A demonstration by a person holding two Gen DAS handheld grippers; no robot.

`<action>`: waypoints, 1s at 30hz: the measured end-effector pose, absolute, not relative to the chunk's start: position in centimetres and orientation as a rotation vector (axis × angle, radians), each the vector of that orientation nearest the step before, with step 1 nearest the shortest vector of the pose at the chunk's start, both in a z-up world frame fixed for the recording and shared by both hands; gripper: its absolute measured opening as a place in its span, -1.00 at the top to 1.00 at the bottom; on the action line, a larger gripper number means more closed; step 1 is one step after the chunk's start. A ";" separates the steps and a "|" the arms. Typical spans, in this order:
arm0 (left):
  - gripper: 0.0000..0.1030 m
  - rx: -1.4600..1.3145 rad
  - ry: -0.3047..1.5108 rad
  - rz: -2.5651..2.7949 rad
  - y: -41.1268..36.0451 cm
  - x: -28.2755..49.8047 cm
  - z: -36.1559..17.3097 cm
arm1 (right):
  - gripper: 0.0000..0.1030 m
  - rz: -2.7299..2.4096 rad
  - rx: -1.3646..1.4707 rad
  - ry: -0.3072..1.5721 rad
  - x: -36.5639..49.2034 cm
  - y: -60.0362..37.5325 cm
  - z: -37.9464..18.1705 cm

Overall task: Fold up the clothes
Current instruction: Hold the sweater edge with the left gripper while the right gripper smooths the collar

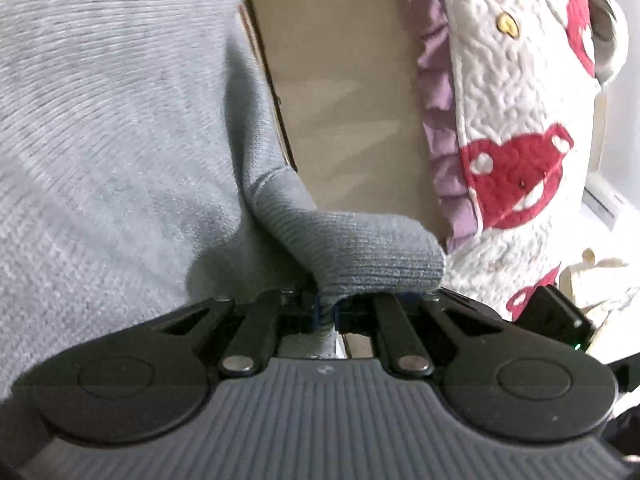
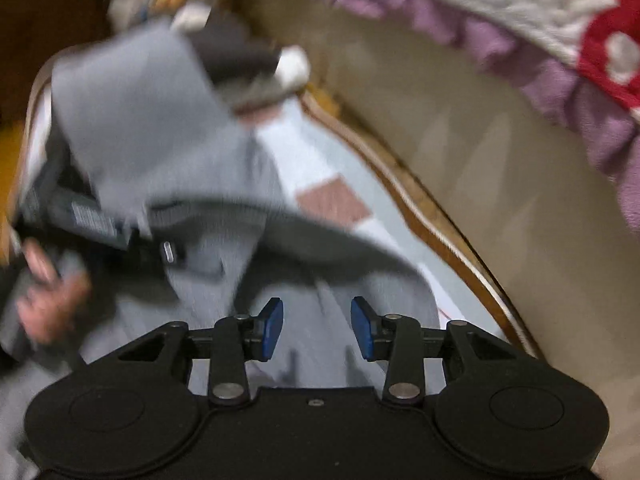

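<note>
Left wrist view: the left gripper is clamped on a ribbed edge of a grey knit garment, the cloth bunching into a thick fold just above the closed jaws and spreading wide across the left of the frame. Beyond the fold lies beige floor, and on the right stands a white quilted cover with red heart-shaped prints and a purple ruffled trim.

From the right wrist camera, blurred by motion, the right gripper hangs with its blue pads spread apart and nothing between them, directly over the grey garment. The cloth lies across a pale mat bearing a pinkish square, bordered by a brown wooden edge. At the left edge a person's hand grips the handle of the other device, partly draped by the raised cloth. The quilted cover's purple ruffle curves across the upper right.
</note>
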State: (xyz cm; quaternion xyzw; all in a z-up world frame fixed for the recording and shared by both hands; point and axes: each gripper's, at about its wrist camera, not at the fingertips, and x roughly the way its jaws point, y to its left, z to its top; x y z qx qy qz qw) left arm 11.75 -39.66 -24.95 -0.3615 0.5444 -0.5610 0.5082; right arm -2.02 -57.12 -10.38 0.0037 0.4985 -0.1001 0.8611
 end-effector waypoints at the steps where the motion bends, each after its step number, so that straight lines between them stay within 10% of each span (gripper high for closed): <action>1: 0.88 -0.855 1.306 -1.362 -39.7 11.6 -24.7 | 0.17 -0.208 -0.044 1.059 -2.0 -56.7 -11.0; 15: 0.88 -0.369 1.065 -1.425 -40.3 10.6 -20.2 | 0.18 -0.166 -0.216 1.162 -2.3 -58.2 -12.6; 30: 0.89 -0.457 1.166 -1.433 -42.6 13.2 -21.9 | 0.03 -0.081 -0.132 1.124 1.4 -62.9 -15.7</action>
